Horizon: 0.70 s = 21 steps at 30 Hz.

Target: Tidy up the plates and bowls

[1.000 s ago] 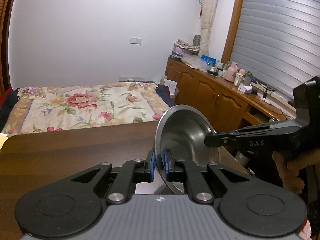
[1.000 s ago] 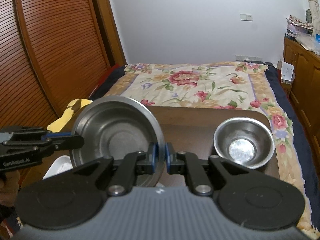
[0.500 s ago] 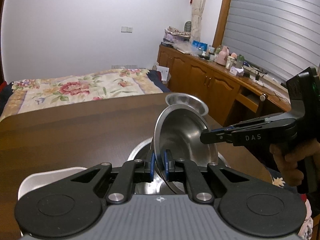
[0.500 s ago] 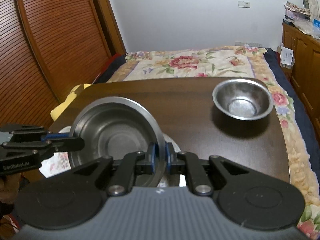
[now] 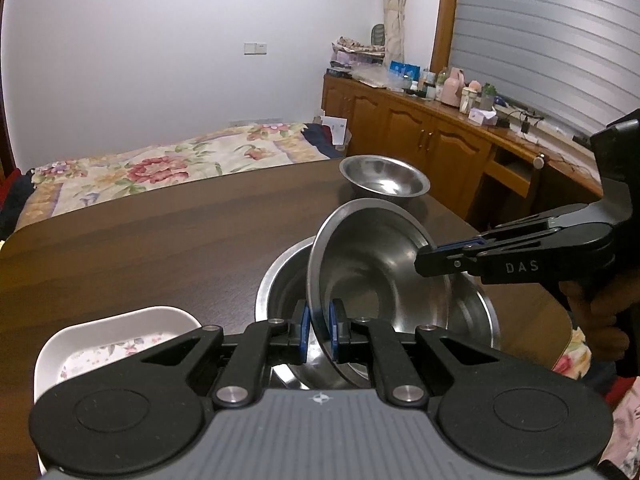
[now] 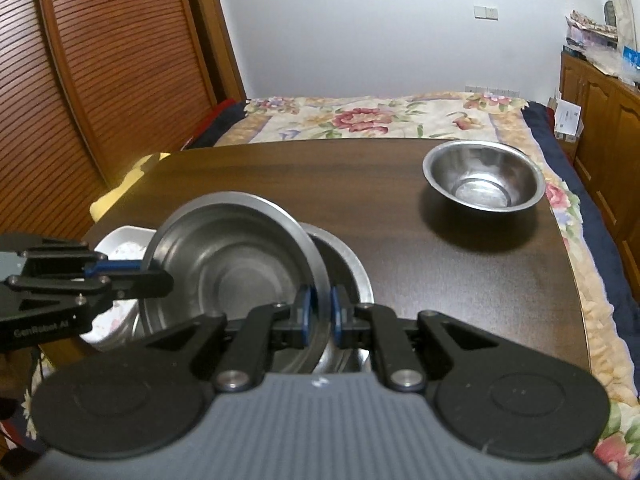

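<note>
A steel bowl (image 5: 372, 260) (image 6: 232, 264) is held tilted by its rim between both grippers. My left gripper (image 5: 319, 328) is shut on its near rim; it shows from the side in the right wrist view (image 6: 132, 272). My right gripper (image 6: 320, 316) is shut on the opposite rim; it shows at the right of the left wrist view (image 5: 436, 256). The held bowl sits low inside a larger steel bowl (image 5: 476, 316) (image 6: 348, 260) on the dark wooden table (image 5: 160, 248). A smaller steel bowl (image 5: 384, 178) (image 6: 484, 180) stands apart at the table's far right.
A white floral square plate (image 5: 108, 344) (image 6: 124, 240) lies left of the large bowl. A bed with a floral cover (image 6: 380, 120) lies beyond the table. Wooden cabinets (image 5: 424, 136) line the right wall. A slatted wardrobe door (image 6: 80, 80) stands at left.
Both grippers have lowered the held bowl toward the table and into the larger bowl. The white plate and the small bowl have come into fuller view.
</note>
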Motion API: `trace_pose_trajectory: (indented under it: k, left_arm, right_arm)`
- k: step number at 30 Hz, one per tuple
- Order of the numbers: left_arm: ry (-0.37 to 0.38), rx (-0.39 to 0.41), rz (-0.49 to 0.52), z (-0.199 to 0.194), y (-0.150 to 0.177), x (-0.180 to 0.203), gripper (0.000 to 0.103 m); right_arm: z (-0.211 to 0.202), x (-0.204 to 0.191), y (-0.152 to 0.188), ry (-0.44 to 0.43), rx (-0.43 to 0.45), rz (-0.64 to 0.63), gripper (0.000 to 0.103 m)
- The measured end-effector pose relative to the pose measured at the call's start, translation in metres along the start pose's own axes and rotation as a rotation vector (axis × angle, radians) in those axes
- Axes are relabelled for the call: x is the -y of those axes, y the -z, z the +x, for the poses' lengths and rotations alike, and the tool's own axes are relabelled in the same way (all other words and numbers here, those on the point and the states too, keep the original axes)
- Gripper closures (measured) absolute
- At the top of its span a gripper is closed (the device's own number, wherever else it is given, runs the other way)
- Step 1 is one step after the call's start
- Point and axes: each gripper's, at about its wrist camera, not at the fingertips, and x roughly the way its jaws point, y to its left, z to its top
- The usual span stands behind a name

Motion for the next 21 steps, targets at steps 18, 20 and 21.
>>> trace_pose_trajectory:
  k: [18, 20, 21]
  left_arm:
    - [-0.078, 0.000, 0.081, 0.014, 0.016, 0.005, 0.089]
    - [-0.078, 0.003, 0.077, 0.013, 0.016, 0.006, 0.089]
    - [-0.077, 0.004, 0.072, 0.013, 0.016, 0.006, 0.089]
  right_arm:
    - [0.008, -0.008, 0.006, 0.049, 0.000, -0.122, 0.091]
    - [0.008, -0.012, 0.005, 0.055, -0.008, -0.142, 0.090]
    - [0.008, -0.013, 0.005, 0.057, -0.012, -0.152, 0.090]
